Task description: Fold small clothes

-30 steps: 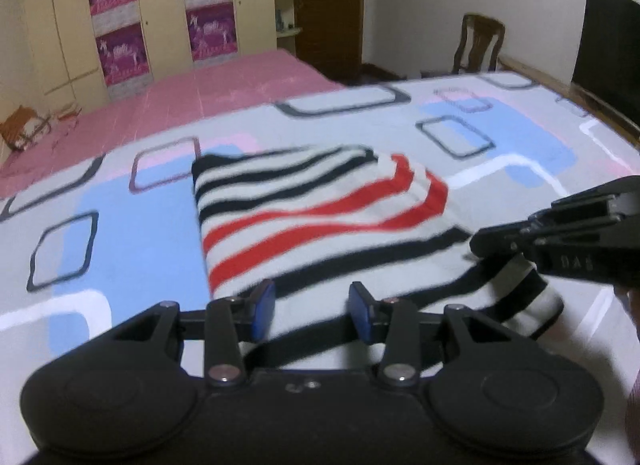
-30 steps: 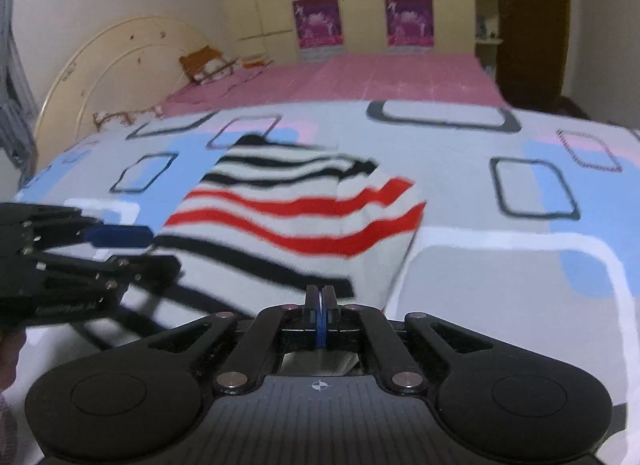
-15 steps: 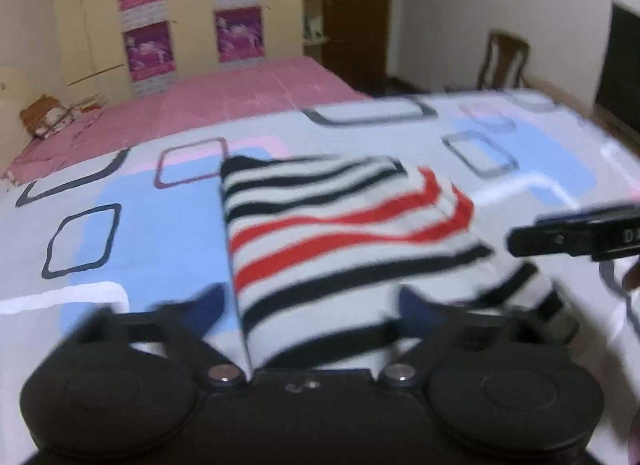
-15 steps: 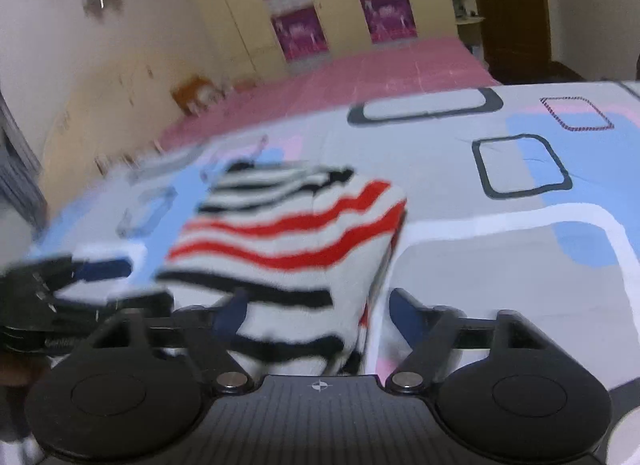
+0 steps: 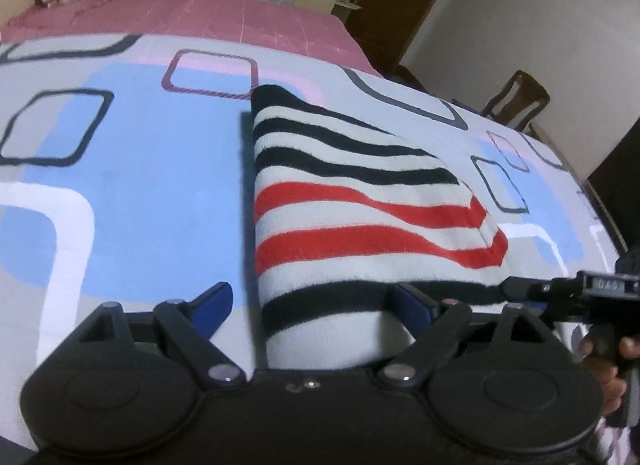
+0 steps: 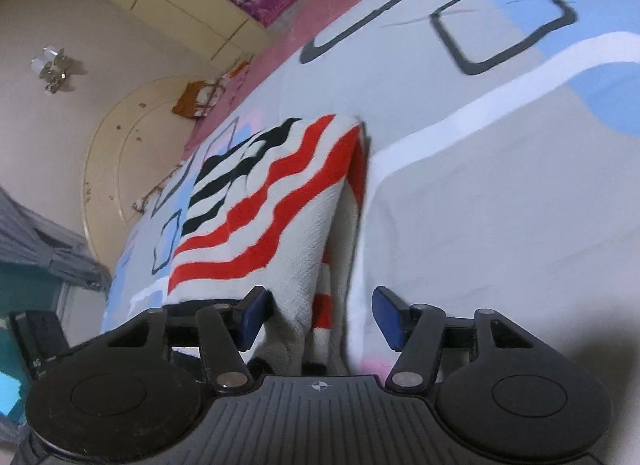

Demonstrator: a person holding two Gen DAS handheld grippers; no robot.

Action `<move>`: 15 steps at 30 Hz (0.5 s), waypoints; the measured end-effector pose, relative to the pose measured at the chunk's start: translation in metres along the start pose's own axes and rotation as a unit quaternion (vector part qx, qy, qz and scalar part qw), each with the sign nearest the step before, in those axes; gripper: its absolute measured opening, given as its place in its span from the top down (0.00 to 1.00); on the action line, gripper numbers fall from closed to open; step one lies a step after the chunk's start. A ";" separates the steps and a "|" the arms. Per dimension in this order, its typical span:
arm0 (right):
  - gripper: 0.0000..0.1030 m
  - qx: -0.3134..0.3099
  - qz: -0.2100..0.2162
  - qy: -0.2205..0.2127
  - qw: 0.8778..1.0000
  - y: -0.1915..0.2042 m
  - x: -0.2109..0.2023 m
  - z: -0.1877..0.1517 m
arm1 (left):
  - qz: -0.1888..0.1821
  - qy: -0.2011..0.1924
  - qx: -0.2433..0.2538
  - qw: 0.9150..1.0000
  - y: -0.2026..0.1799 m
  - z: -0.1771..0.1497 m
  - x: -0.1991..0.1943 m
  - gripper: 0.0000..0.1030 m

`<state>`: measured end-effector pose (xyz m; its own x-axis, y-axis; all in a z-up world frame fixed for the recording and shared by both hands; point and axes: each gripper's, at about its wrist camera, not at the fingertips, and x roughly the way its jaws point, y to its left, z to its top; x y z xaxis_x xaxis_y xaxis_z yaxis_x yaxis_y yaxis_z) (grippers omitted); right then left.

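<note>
Now both units released: left gripper (image 5: 310, 307) and right gripper (image 6: 320, 319) spread wide, gripping nothing, straddling near edge of folded striped sweater (image 5: 360, 217), letting fold settle.

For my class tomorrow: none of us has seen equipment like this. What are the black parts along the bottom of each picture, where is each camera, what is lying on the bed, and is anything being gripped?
There is no robot here. A person holds a two-finger hand tool in each hand, and each tool carries a wide-angle camera looking forward along its fingers. The black parts are the tools themselves.

One picture comes from the left gripper, the other from the right gripper. The right tool also shows at the edge of the left view.

On the grey, blue and white patterned bedsheet lies a folded knitted garment with black, red and white stripes. Both grippers are open with the garment's near edge between their blue-tipped fingers; nothing is gripped.
</note>
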<state>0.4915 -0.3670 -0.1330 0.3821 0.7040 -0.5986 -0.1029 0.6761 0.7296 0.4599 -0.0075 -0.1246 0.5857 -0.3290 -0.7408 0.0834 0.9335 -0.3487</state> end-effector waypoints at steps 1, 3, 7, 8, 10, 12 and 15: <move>0.44 -0.003 0.001 0.003 1.000 0.001 0.002 0.002 | -0.005 0.001 -0.004 1.000 0.001 0.001 0.001 0.18; 0.44 -0.013 -0.003 0.010 1.000 0.006 0.007 0.006 | -0.009 0.006 -0.009 1.000 0.002 0.003 0.005 0.19; 0.44 -0.036 -0.020 0.020 0.999 0.018 0.016 0.012 | -0.006 0.020 -0.002 1.000 0.000 0.010 0.010 0.19; 0.45 -0.041 -0.022 0.021 0.999 0.021 0.019 0.013 | -0.008 0.023 -0.003 1.000 0.000 0.011 0.012 0.19; 0.47 -0.056 -0.032 0.024 0.998 0.027 0.024 0.014 | -0.021 0.030 -0.016 0.999 0.003 0.013 0.016 0.23; 0.52 -0.073 -0.044 0.027 0.996 0.034 0.028 0.011 | -0.040 0.032 -0.028 0.998 0.006 0.013 0.019 0.28; 0.61 -0.101 -0.057 0.029 0.993 0.044 0.034 0.008 | -0.046 0.026 -0.015 0.999 0.004 0.013 0.018 0.34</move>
<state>0.5075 -0.3153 -0.1184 0.3496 0.6274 -0.6958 -0.2452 0.7780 0.5784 0.4812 -0.0080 -0.1316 0.5341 -0.4204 -0.7335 0.1104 0.8948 -0.4325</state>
